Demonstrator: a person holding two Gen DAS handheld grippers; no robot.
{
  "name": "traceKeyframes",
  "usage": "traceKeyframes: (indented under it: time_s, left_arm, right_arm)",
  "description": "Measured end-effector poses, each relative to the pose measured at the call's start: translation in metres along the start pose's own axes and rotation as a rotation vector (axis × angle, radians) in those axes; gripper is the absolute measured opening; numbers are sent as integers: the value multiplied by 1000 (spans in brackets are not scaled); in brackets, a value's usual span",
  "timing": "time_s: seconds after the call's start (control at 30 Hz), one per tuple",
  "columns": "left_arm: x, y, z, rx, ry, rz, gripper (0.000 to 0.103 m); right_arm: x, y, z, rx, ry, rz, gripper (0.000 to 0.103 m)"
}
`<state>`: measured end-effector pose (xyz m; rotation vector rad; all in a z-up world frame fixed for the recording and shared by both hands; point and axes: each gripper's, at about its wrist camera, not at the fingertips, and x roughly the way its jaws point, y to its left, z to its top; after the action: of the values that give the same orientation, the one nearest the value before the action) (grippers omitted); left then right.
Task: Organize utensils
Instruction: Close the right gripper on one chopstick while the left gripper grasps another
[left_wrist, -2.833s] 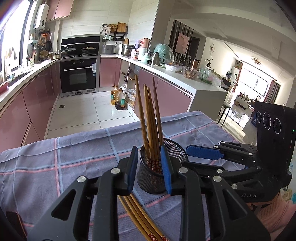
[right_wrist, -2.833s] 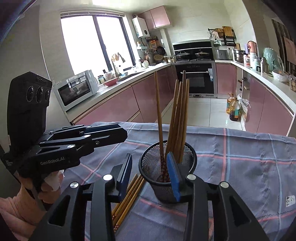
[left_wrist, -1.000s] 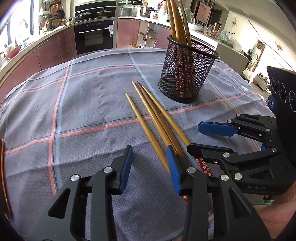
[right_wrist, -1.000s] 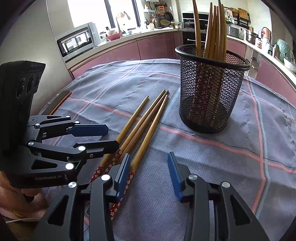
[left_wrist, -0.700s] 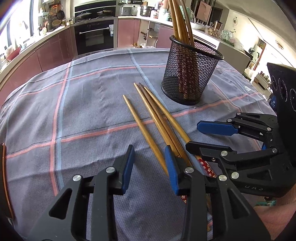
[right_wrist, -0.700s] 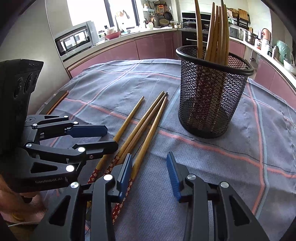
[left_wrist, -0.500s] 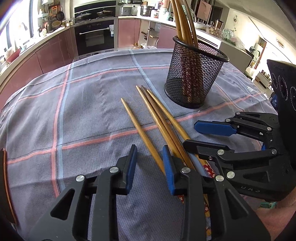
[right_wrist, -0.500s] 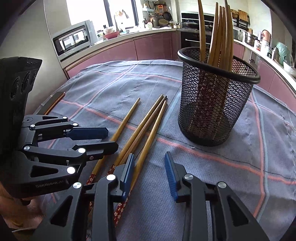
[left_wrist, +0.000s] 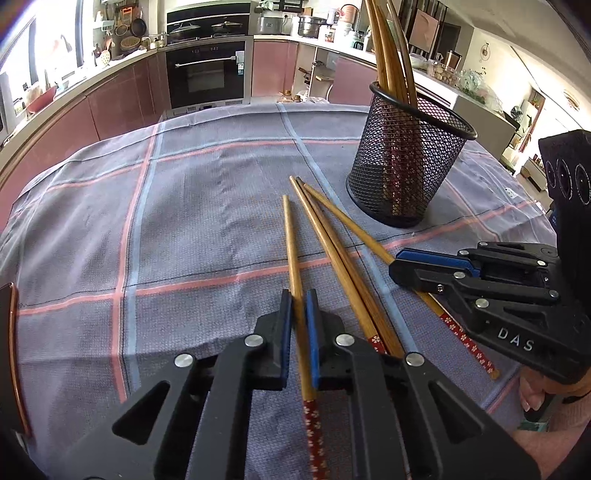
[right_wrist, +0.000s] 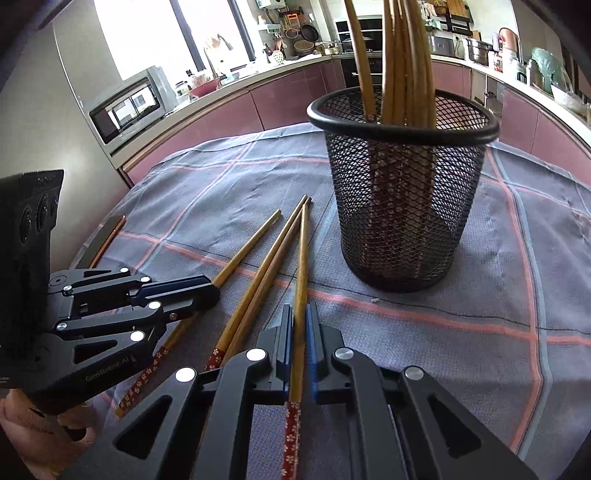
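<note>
Left wrist view: four chopsticks (left_wrist: 334, 242) lie flat, one pinched in each gripper's fingers (left_wrist: 286, 325).

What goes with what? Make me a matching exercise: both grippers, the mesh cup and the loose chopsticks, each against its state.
1 left gripper
2 right gripper
3 mesh cup
4 middle two chopsticks

A lying free on the cloth
B shut on the chopstick nearest the cup
C upright, holding chopsticks
D shut on the chopstick farthest from the cup

Pairs: 1-D, 2-B, 3-C, 4-A
</note>
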<state>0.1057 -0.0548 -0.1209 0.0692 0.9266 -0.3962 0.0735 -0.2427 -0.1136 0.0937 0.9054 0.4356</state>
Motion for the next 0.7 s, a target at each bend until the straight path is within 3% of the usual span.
traceKeyframes:
  time_s: [0.3,0.7]
  left_arm:
    - [-13,-5,-7,15,-13,-62,8]
    - [-2,-4,-6,41,26,-73,13]
  right_arm:
    - [-6,13,-4,-55,6,51,6]
    - [12,20,0,-87,61,35,7]
